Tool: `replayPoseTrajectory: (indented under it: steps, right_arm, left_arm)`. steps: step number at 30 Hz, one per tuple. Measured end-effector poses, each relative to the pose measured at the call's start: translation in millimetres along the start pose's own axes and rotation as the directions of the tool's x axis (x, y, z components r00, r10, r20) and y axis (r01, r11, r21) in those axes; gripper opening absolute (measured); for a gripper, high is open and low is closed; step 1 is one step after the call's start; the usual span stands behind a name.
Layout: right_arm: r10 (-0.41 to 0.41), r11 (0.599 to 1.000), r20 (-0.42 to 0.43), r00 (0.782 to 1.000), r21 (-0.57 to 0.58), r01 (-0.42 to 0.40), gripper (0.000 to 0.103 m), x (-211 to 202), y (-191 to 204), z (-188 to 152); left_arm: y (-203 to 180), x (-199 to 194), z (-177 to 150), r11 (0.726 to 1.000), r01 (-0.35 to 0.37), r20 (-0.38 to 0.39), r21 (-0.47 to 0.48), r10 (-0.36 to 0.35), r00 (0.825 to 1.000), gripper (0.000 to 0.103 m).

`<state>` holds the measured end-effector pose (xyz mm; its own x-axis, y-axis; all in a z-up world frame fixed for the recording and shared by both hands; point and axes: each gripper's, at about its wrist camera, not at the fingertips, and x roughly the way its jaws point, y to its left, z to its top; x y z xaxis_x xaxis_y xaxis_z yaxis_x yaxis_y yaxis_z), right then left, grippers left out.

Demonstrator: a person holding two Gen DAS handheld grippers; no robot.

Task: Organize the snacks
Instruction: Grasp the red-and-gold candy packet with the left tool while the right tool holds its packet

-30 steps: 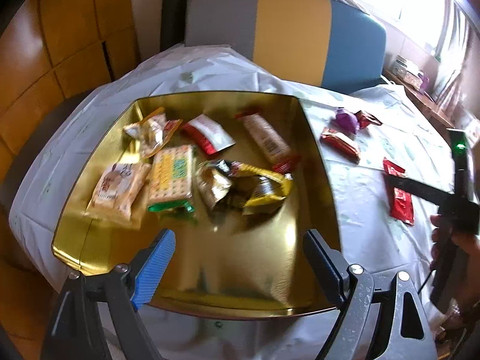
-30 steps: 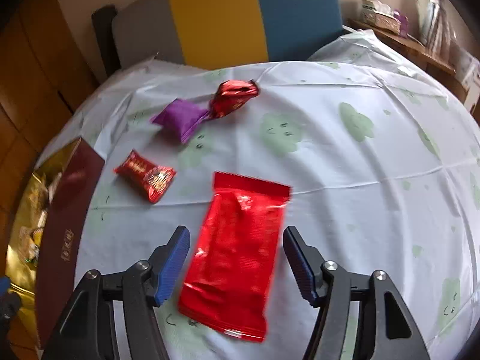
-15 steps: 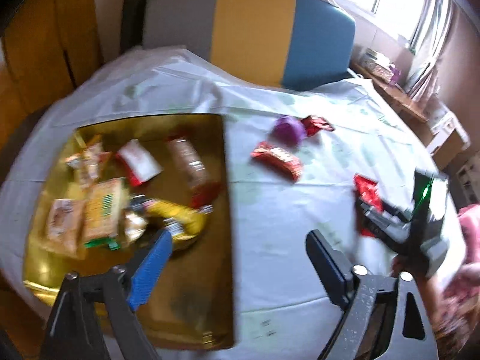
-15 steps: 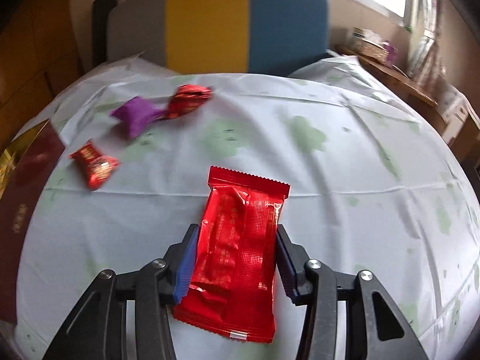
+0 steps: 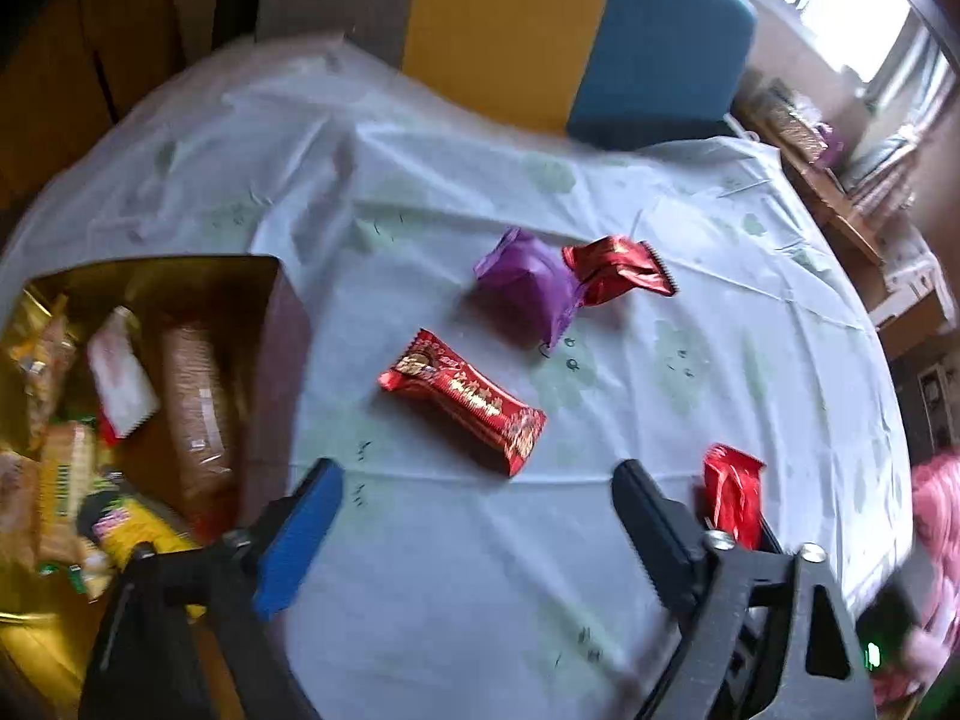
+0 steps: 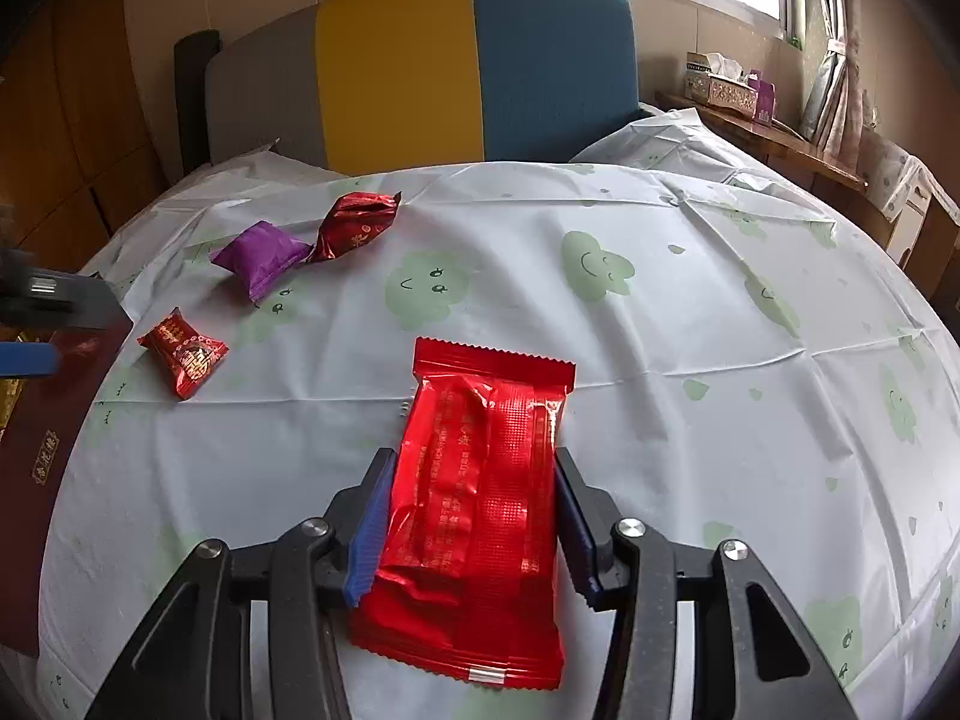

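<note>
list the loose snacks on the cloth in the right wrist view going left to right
small red candy bar → purple packet → dark red foil packet → big flat red packet, which sits between the right gripper's closed-in fingers.

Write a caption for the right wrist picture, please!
Right gripper shut on a red packet on the tablecloth.

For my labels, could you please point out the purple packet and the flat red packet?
purple packet (image 6: 259, 256), right wrist view, middle of wrapper.
flat red packet (image 6: 480, 492), right wrist view, centre of its face.
</note>
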<state>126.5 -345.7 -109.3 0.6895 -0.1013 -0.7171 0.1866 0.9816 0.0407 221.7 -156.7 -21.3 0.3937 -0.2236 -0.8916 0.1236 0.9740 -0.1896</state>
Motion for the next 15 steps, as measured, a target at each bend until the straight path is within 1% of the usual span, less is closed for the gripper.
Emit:
replayPoseTrajectory:
  steps: [1, 3, 4, 7, 9, 10, 11, 12, 14, 15]
  right_arm:
    - [-0.002, 1.000, 0.002, 1.000, -0.001, 0.002, 0.051, 0, 0, 0]
    - [-0.001, 1.000, 0.004, 1.000, -0.001, 0.001, 0.051, 1, 1, 0]
    - [0.003, 1.000, 0.006, 1.000, 0.001, -0.003, 0.051, 1, 1, 0]
    - [0.013, 1.000, 0.011, 1.000, 0.009, -0.013, 0.051, 2, -2, -1]
    - [0.014, 1.000, 0.013, 1.000, 0.010, -0.015, 0.051, 2, -2, -1]
    - [0.015, 1.000, 0.014, 1.000, 0.010, -0.016, 0.051, 2, -3, -1]
    - [0.018, 1.000, 0.014, 1.000, 0.012, -0.018, 0.051, 2, -3, -1]
    - [0.021, 1.000, 0.016, 1.000, 0.015, -0.021, 0.051, 2, -4, -1]
    - [0.027, 0.999, 0.018, 0.999, 0.018, -0.027, 0.051, 2, -5, -1]
    - [0.029, 0.999, 0.019, 0.999, 0.019, -0.029, 0.051, 2, -5, -1]
  left_arm:
    - [-2, 6, 3, 1.000, 0.006, -0.002, 0.002, -0.006, 1.000, 0.075]
    - [-6, 16, 10, 1.000, 0.000, -0.007, 0.017, 0.000, 1.000, 0.075]
    - [-7, 22, 13, 1.000, -0.014, -0.009, 0.021, 0.014, 1.000, 0.075]
    - [-3, 37, 23, 0.999, -0.046, -0.032, -0.006, 0.046, 0.998, 0.073]
    - [3, 46, 28, 0.999, -0.032, -0.049, -0.042, 0.030, 0.998, 0.064]
    - [5, 49, 28, 0.999, -0.026, -0.058, -0.043, 0.023, 0.998, 0.051]
    - [5, 51, 28, 0.999, -0.029, -0.063, -0.034, 0.027, 0.998, 0.042]
    - [4, 51, 27, 0.999, -0.044, -0.056, -0.012, 0.043, 0.998, 0.040]
    - [-2, 50, 23, 0.997, -0.056, -0.030, 0.061, 0.058, 0.998, 0.033]
    - [-5, 50, 20, 0.994, -0.059, -0.020, 0.096, 0.061, 0.998, 0.033]
